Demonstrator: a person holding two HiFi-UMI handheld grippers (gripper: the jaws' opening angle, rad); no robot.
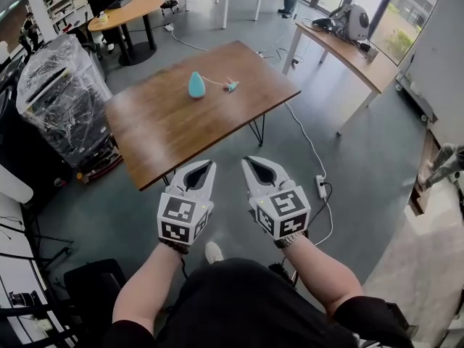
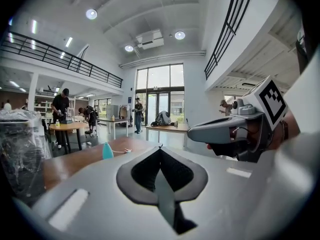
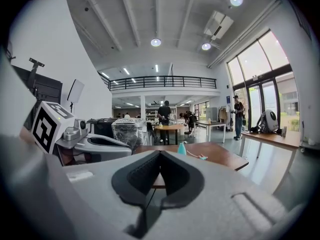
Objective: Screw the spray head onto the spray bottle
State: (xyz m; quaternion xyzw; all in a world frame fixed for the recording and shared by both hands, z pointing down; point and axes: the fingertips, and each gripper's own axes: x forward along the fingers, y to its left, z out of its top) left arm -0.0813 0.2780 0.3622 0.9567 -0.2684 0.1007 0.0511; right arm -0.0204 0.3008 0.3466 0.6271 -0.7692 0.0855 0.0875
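Left tongs (image 1: 205,164) and right tongs (image 1: 253,160) we held closed, empty, smooth grey shells, brown wooden bench (image 1: 181,125) ahead, rounded teal spray bottle (image 1: 196,85), spray head (image 1: 230,86) beside it

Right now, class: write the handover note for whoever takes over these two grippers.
Left gripper: shut, empty.
Right gripper: shut, empty.
Both hang short of the wooden table.
Teal spray bottle stands on it; spray head lies on the tabletop beside it, not attached.
Done: nothing yet.
Left: pick up both parts, screw the head on.
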